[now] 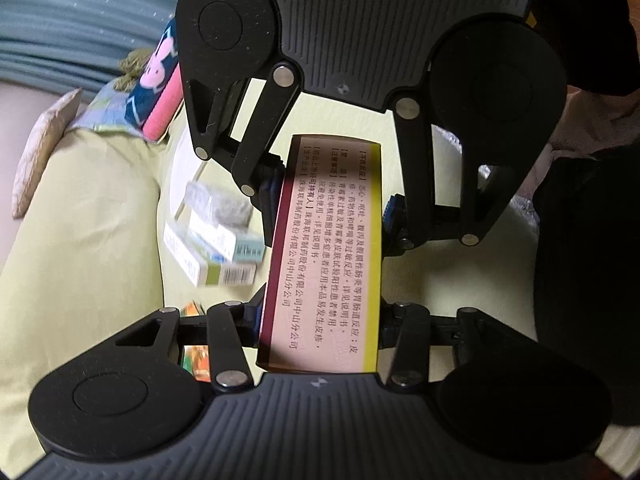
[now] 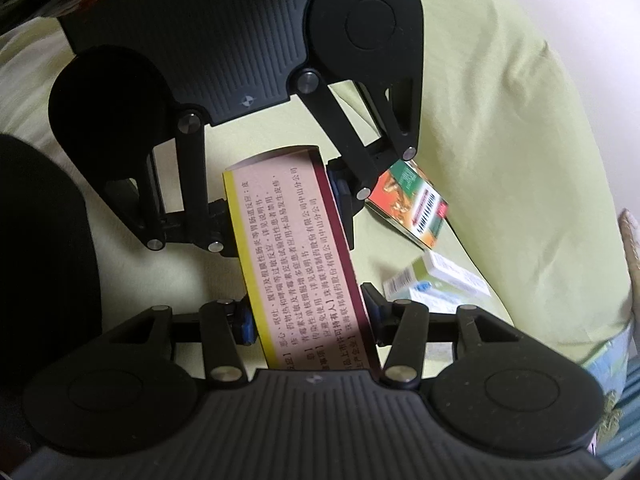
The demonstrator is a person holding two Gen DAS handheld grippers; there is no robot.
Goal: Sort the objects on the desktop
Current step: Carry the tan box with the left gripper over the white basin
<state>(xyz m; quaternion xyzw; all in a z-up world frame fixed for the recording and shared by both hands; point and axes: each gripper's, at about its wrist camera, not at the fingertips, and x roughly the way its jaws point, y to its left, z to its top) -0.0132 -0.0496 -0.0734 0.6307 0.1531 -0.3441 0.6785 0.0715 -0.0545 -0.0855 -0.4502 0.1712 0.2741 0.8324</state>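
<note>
A long pink medicine box [image 1: 324, 256] with a yellow edge, a maroon edge and black Chinese print hangs above the yellow-green cloth [image 1: 92, 208]. My left gripper [image 1: 320, 320] is shut on its near end. My right gripper [image 1: 334, 196] faces it and is shut on the far end. In the right wrist view the same pink box [image 2: 296, 256] runs between my right gripper [image 2: 308, 312] at the bottom and my left gripper [image 2: 282, 204] at the top. Blue pads [image 2: 245, 326] press the box's long sides.
Several white and green medicine boxes [image 1: 216, 240] lie stacked on the cloth, blurred. An orange and green box [image 2: 408, 204] lies near them, beside the white-green boxes [image 2: 436, 280]. A navy and pink patterned item [image 1: 160, 80] sits at the cloth's far edge. Dark clothing [image 1: 584, 240] fills one side.
</note>
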